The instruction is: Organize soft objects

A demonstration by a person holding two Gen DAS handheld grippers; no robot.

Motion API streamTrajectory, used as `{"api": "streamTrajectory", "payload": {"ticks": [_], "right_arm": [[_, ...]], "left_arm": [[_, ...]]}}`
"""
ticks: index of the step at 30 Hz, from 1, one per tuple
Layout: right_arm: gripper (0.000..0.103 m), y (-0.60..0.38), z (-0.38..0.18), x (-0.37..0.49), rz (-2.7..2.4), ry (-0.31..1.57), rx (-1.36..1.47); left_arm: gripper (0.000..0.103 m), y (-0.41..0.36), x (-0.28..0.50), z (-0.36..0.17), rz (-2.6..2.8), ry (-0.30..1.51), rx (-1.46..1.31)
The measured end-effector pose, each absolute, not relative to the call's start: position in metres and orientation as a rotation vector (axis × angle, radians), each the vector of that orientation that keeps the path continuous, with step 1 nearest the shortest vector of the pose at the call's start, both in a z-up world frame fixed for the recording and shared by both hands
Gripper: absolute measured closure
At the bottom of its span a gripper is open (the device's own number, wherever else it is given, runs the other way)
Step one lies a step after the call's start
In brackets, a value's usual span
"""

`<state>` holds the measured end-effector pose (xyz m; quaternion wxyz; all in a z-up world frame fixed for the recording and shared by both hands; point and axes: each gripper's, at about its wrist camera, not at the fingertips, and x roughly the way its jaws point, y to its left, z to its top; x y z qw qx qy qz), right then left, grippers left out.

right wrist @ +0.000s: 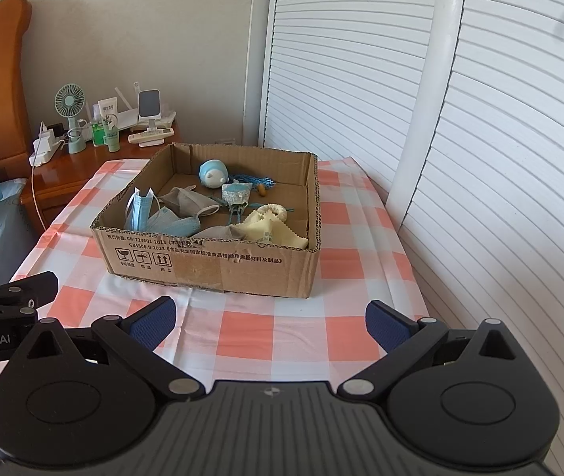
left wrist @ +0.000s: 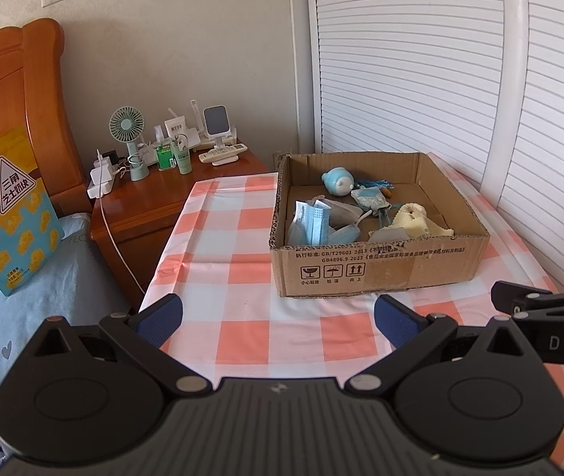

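Both grippers, left gripper (left wrist: 278,317) and right gripper (right wrist: 270,317), hover spread and empty before cardboard box (right wrist: 210,265) on counter (right wrist: 301,337). Masks (right wrist: 163,218), cloth (right wrist: 266,226), toy (right wrist: 212,172) inside box; checkered cloth outside it bare. Task appears nearly done.

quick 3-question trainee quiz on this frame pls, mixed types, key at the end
1. True or false: the left tongs and the right tongs both grip something.
2. Where are the blue face masks lying: A) on the checked tablecloth, B) in the cardboard box, C) on the nightstand?
3. Fill in: the yellow cloth lies in the box's near-____ corner, seen from the right wrist.

Key: 1 false, both open and empty. 2 B. 3 right.
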<state>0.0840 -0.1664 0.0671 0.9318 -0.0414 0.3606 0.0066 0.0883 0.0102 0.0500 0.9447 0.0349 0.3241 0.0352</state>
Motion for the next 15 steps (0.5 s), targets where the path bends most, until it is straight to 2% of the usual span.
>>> {"api": "streamTrajectory", "payload": {"ticks": [15], "right_arm": [[0.0,-0.166,0.0671,0.0836,0.012,0.736,-0.086]], "left_arm": [[0.001,0.0104,0.0877,0.0501,0.071,0.66,0.069]]}}
